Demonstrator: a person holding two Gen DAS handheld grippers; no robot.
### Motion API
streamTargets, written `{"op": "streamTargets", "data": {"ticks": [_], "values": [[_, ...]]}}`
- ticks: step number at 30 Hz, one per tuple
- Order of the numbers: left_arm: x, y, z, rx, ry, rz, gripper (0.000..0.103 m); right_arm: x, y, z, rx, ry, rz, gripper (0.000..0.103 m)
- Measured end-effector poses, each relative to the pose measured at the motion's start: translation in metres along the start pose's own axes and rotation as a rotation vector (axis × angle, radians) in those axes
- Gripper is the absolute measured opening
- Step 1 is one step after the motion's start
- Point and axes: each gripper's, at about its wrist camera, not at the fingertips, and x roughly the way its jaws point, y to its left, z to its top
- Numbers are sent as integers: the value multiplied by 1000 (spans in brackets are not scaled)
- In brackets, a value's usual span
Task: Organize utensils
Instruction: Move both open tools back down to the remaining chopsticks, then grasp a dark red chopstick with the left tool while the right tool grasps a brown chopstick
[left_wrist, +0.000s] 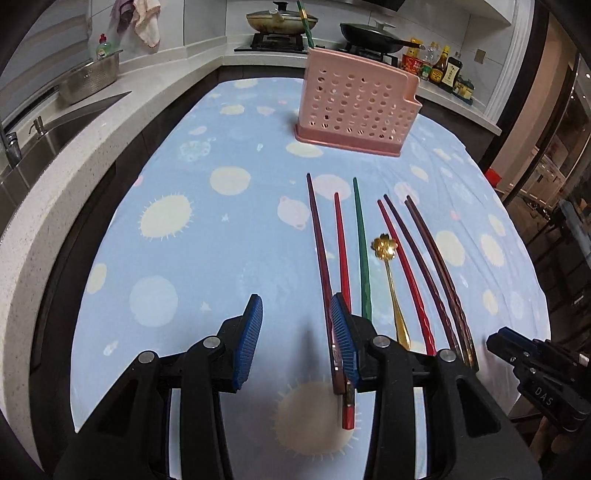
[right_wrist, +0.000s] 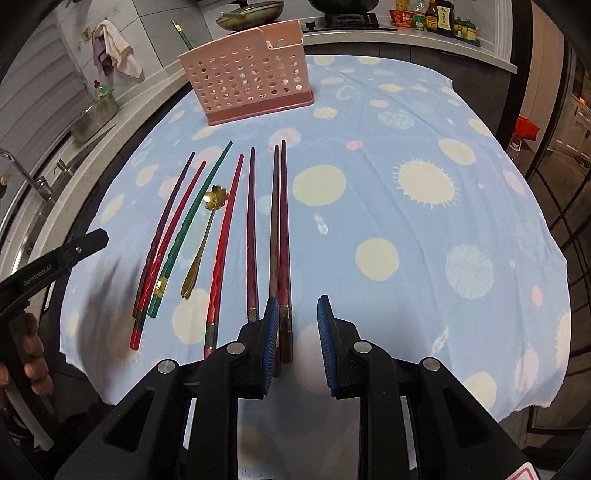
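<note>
My left gripper (left_wrist: 297, 339) hangs above the blue dotted tablecloth (left_wrist: 184, 258) with its jaws apart and nothing between the blue pads (left_wrist: 251, 343). The right-hand pad sits over the butt ends of the two leftmost chopsticks, though I cannot tell from this angle whether it touches them. My right gripper (right_wrist: 297, 343) is likewise spread and empty, its left pad (right_wrist: 271, 343) hovering at the near end of the rightmost dark pair (right_wrist: 279, 221).

In the right wrist view the utensils lie in a loose fan, running from 6 o'clock toward 12: a purple chopstick (right_wrist: 166, 229), a red one (right_wrist: 173, 240), a green one (right_wrist: 192, 225), a gold flower-headed spoon (right_wrist: 201, 243), another red chopstick (right_wrist: 225, 236), a maroon one (right_wrist: 252, 229), then the dark pair. All rest flat on the cloth, side by side, none crossed.

The pink perforated holder (right_wrist: 251, 77) stands upright at 12 o'clock beyond the tips, well apart from them, with one green chopstick (right_wrist: 181, 33) already poking up from its far side. My fingers (right_wrist: 35, 358) on the left tool's handle show at 8 o'clock. A sink (left_wrist: 62, 125) runs along the counter at 10 o'clock in the left view, with pans on the stove (left_wrist: 280, 18) at 12.
</note>
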Motion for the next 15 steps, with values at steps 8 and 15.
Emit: {"op": "streamTargets", "data": {"ticks": [8,15], "values": [[3,-8,-14,17,25,-8,37,10,1,-3,-2,36,1,22],[7,-11,-16,23,37,-13,37,18,0,-4,-6,54,-15,22]]}}
